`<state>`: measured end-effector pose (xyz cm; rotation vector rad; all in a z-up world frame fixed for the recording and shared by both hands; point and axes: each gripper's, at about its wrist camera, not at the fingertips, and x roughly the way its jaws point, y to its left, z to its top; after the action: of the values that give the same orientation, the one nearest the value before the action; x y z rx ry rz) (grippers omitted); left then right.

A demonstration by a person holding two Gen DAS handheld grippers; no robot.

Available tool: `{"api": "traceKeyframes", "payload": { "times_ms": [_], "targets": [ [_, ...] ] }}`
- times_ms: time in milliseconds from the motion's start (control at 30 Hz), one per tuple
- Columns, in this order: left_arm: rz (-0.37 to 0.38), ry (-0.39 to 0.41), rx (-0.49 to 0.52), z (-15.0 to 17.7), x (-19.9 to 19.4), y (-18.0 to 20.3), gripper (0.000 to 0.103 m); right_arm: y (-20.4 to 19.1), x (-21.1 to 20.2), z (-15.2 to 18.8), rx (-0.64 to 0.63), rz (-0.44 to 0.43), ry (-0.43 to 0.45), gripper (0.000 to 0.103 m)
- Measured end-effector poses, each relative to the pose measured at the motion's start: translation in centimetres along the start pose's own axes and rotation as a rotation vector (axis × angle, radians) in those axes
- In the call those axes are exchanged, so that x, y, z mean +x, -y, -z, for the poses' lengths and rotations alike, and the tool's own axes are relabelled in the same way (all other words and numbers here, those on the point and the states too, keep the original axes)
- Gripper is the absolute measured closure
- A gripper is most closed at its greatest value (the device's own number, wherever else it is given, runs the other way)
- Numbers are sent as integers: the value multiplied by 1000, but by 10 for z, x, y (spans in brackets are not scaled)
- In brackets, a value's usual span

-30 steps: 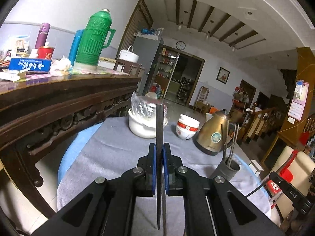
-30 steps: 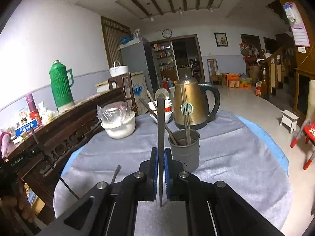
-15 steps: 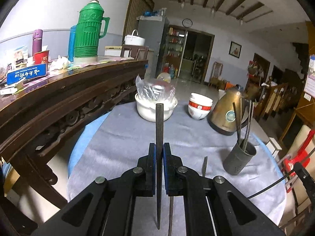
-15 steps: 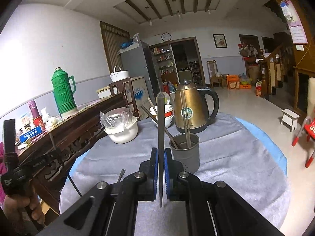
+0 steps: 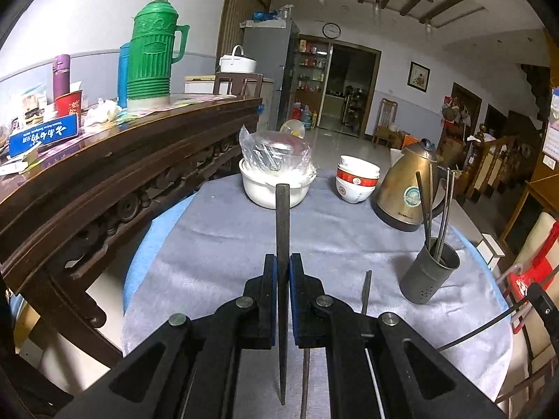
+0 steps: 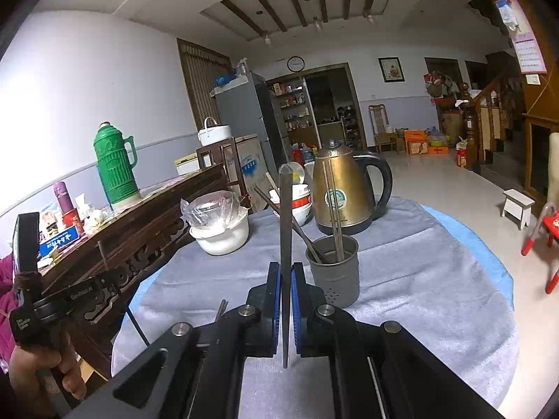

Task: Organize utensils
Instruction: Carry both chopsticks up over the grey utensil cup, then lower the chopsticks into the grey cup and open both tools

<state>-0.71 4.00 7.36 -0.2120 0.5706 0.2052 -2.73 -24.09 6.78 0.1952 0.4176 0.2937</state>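
My left gripper [image 5: 282, 262] is shut on a flat dark utensil [image 5: 282, 223] that sticks up and forward over the grey cloth. My right gripper [image 6: 285, 272] is likewise shut on a dark slender utensil [image 6: 285, 216] with a rounded tip. A grey metal holder [image 5: 429, 272] with several long utensils in it stands on the cloth to the right of the left gripper. In the right wrist view the holder [image 6: 333, 272] is just ahead, slightly right of the fingers. One loose utensil [image 5: 366, 291] lies on the cloth by the left gripper, and this loose utensil [image 6: 221, 309] also shows from the right.
A gold kettle [image 5: 407, 192] stands behind the holder, with stacked bowls [image 5: 356, 183] and a white pot [image 5: 274, 188] under plastic further left. A dark wooden sideboard [image 5: 104, 174] with a green thermos [image 5: 150, 52] runs along the left. A hand [image 6: 38, 370] grips the left tool.
The left gripper has swung and tipped downward with its utensil, so more of the cloth, the holder and the loose utensil show. The right gripper has stayed still.
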Motion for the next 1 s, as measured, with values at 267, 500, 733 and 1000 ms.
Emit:
{"api": "traceKeyframes", "payload": {
  "times_ms": [267, 500, 733, 1000],
  "targets": [
    [29, -22, -2, -6, 9, 6, 96, 10, 1, -8, 33, 0, 18, 97],
    [194, -3, -100, -29, 12, 14, 97, 28, -3, -34, 78, 17, 97, 97],
    [350, 122, -124, -68, 3, 52, 97, 49, 3, -67, 109, 36, 188, 97],
    [476, 136, -111, -99, 26, 110, 97, 63, 31, -94, 94, 74, 223, 97]
  ]
}}
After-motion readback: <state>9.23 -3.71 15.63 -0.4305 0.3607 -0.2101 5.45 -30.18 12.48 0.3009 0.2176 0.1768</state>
